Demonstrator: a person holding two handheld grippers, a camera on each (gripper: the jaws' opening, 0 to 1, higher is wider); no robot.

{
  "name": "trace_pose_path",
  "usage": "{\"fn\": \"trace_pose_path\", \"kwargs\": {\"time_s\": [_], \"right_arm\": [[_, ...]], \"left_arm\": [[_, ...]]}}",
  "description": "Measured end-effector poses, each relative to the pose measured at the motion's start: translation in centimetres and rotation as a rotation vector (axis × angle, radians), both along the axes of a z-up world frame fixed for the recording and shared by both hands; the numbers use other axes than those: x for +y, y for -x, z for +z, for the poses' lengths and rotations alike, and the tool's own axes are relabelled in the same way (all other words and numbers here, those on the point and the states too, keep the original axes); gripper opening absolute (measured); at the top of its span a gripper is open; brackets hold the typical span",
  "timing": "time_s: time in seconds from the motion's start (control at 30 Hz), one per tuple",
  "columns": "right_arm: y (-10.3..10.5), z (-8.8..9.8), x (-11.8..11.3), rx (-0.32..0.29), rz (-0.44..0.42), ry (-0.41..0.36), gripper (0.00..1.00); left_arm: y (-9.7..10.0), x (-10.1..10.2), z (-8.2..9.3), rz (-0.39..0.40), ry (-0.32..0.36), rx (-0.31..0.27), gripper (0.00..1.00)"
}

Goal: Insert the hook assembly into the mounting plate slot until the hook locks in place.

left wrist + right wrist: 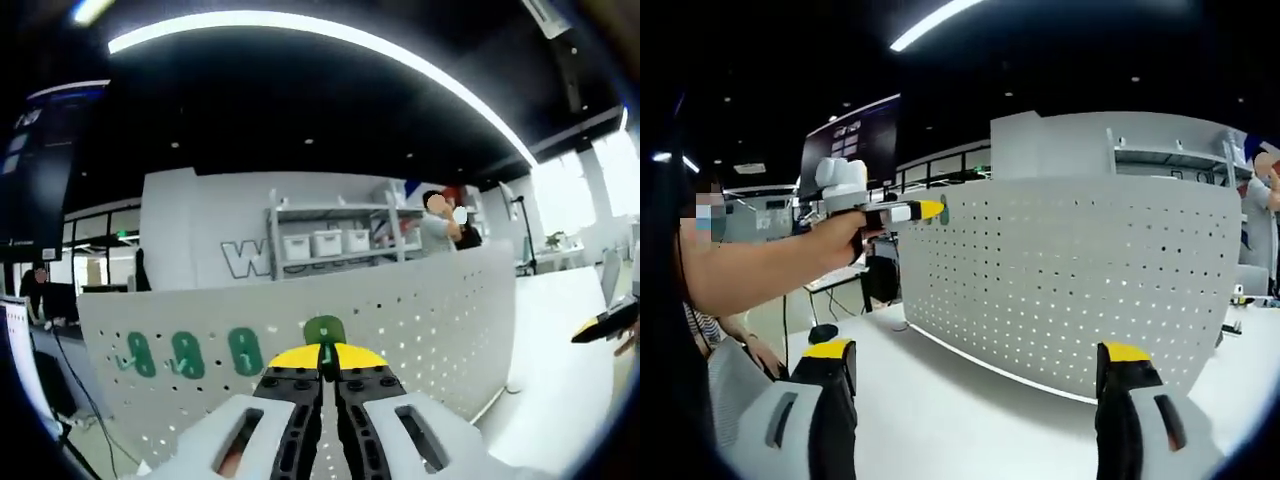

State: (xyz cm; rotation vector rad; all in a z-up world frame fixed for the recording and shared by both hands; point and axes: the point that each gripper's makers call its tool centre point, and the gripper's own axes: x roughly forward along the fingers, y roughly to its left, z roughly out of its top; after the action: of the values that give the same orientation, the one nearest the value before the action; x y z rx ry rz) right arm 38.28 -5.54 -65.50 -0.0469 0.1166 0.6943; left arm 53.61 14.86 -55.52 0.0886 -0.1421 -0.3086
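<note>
White perforated metal forms the largest thing in both views: the pegboard mounting plate (420,310) stands upright on a white table (560,400), spreading across the middle of the left gripper view and filling the centre and right of the right gripper view (1070,290), where light shows through its rows of holes. In the right gripper view the table (960,420) runs across the lower half, and a person's bare forearm (760,270) reaches in from the left edge. That hand holds the left gripper (930,211), seen there in the upper left with its yellow-tipped jaws pressed together at the plate's left edge. In the left gripper view the same left gripper (323,365) rises from the bottom centre, its jaws closed on a green hook assembly (325,335) held right at the plate's face, just below the middle of the frame. Three more green hooks (187,353) sit in a row on the plate at the lower left of that view. The right gripper (975,365) rises from the bottom of its own view with its jaws spread wide and nothing between them, well short of the plate; its tip also pokes in at the right edge of the left gripper view (605,322).
</note>
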Motion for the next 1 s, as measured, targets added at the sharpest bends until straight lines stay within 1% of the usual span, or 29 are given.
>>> {"fn": "trace_pose_path", "kwargs": {"time_s": [0.27,0.43,0.57,1.0], "right_arm": [[-0.2,0.0,-0.1,0.003,-0.005,-0.007,0.98],[-0.4,0.0,-0.4,0.004,-0.011,-0.012,0.98],[-0.5,0.0,-0.5,0.007,-0.014,-0.019,0.98],[-0.8,-0.1,-0.8,0.011,-0.016,-0.023,0.97]], "left_arm": [[-1.5,-0.1,0.3,0.025,0.01,-0.006,0.03],[-2.2,-0.1,0.0,0.035,0.012,-0.002,0.03],[-2.7,0.0,-0.4,0.041,0.016,0.007,0.03],[-3.7,0.2,-0.8,0.055,0.017,0.013,0.02]]}}
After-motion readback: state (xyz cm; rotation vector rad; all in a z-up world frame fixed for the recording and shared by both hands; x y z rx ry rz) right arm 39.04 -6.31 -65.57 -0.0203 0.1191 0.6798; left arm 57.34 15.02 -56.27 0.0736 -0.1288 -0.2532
